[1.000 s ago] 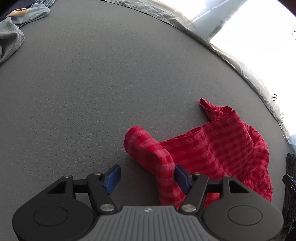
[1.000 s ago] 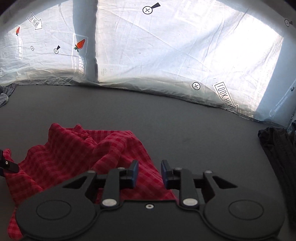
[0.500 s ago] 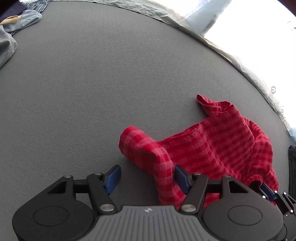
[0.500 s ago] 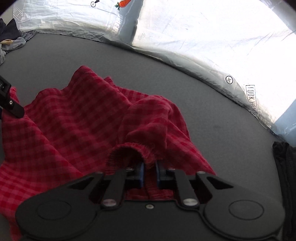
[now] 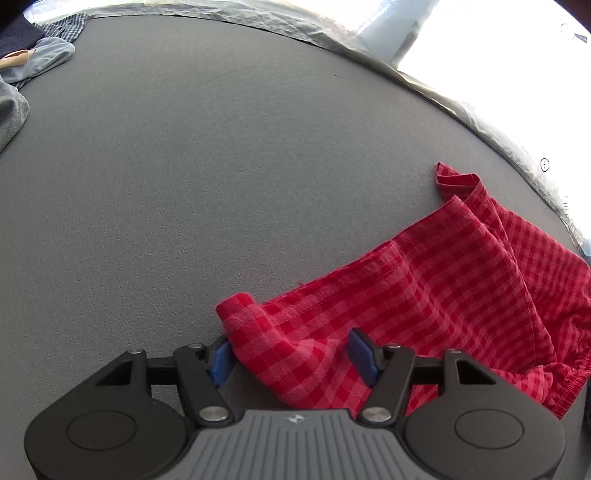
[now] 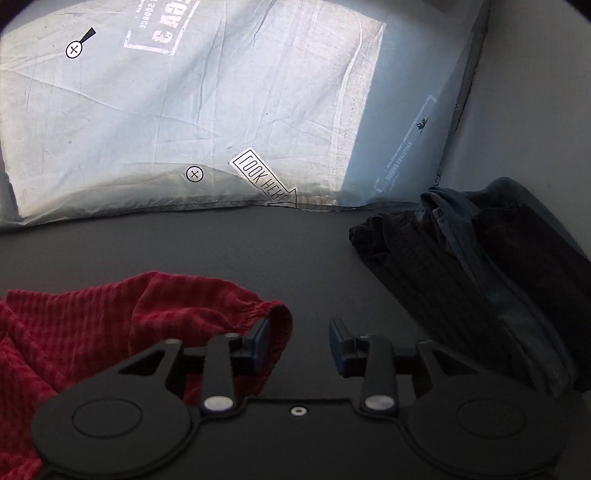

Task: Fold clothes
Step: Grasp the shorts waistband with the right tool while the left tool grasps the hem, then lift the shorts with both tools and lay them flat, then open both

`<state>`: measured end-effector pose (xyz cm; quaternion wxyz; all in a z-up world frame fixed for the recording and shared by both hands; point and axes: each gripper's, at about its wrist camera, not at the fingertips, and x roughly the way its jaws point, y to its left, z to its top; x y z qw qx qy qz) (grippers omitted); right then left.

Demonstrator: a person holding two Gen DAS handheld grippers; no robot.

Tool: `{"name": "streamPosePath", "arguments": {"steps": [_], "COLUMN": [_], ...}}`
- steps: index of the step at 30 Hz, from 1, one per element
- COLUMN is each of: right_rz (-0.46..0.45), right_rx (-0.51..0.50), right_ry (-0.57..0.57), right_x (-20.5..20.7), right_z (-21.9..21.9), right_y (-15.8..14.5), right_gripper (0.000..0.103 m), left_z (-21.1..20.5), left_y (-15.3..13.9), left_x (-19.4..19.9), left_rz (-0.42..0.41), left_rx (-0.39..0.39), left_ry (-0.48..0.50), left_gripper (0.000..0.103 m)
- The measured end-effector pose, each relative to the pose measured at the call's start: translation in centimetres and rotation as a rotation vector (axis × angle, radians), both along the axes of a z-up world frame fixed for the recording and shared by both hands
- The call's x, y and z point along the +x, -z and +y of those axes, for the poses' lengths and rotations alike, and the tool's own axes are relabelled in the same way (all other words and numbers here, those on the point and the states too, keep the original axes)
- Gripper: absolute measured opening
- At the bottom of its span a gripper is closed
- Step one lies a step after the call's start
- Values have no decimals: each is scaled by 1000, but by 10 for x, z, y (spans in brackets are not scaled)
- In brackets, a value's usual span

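The red checked garment [image 5: 436, 280] lies crumpled on the grey surface [image 5: 221, 166], towards its right side in the left wrist view; one pointed corner of the cloth reaches up towards the far edge, where a pale wrinkled sheet [image 5: 332, 33] hangs behind the surface; a rolled fold of the cloth lies at the near end, between the fingers of the left gripper [image 5: 293, 352]. That gripper is spread wide, its blue pads [image 5: 222, 356] standing either side of the fold; the left pad touches the roll, the right pad rests on or just above the cloth, and neither pinches it.

In the right wrist view the same garment [image 6: 110, 325] fills the lower left, its gathered elastic hem curling round at the right end; the right gripper [image 6: 297, 343] is released, its fingers apart; the left finger [image 6: 258, 341] sits against the hem or just in front of it, which of the two I cannot tell, while the right finger stands over bare surface [image 6: 258, 240].

A pile of dark clothes [image 6: 461, 266] with a blue denim piece in it lies at the right edge of the surface; at the far left corner, in the left wrist view, sits a heap of pale blue and grey clothes [image 5: 33, 62]; the sheet [image 6: 184, 110] carries printed markers and an arrow label.
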<state>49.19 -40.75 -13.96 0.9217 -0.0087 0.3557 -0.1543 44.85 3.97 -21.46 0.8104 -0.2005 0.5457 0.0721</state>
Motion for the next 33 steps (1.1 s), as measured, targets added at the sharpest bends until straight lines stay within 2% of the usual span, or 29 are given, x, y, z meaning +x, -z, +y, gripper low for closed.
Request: {"name": "streamPosePath", "arguments": {"steps": [1, 7, 9, 11, 12, 14, 16, 17, 18, 19, 22, 23, 24, 26, 28, 29, 33], "right_rz": [13, 84, 103, 131, 146, 167, 194, 195, 184, 173, 98, 59, 20, -55, -131, -191, -343], "right_rx": [101, 496, 634, 746, 739, 705, 698, 716, 741, 766, 790, 821, 852, 873, 835, 801, 854], "right_ry": [1, -15, -22, -36, -27, -17, -25, -33, -45, -58, -60, -53, -44, -59, -100, -130, -178], "right_x": [-18, -86, -97, -104, -102, -101, -99, -99, -100, -102, -98, -92, -86, -63, -37, -24, 25], "right_z": [0, 15, 16, 18, 19, 26, 32, 34, 34, 35, 29, 23, 16, 9, 11, 13, 19], "right_y": [6, 46, 56, 66, 69, 74, 77, 78, 76, 74, 57, 47, 37, 14, -13, -33, -97], "right_gripper": [42, 47, 52, 60, 60, 59, 45, 27, 20, 20, 17, 9, 6, 6, 6, 5, 5], "left_z": [0, -1, 1, 4, 7, 12, 18, 19, 19, 20, 27, 29, 31, 29, 22, 18, 1], "left_y": [0, 1, 1, 1, 2, 4, 8, 10, 10, 10, -1, -7, -14, -32, -53, -67, -137], "left_x": [0, -5, -7, -11, -12, -14, -16, -18, -21, -23, -28, -26, -21, -6, 12, 22, 56], "left_rz": [-2, -20, -27, -34, -38, -42, -46, -52, -58, -66, -114, -136, -158, -204, -266, -303, -467], "left_rx": [-1, -8, -11, -19, -30, -64, -112, -125, -132, -141, -189, -203, -210, -186, -155, -155, -121], "left_ry": [-1, 2, -9, -33, -50, -75, -100, -110, -121, -132, -179, -191, -198, -203, -210, -212, -171], "left_gripper": [64, 64, 60, 49, 44, 22, 13, 7, 6, 2, 1, 1, 1, 1, 0, 0, 0]}}
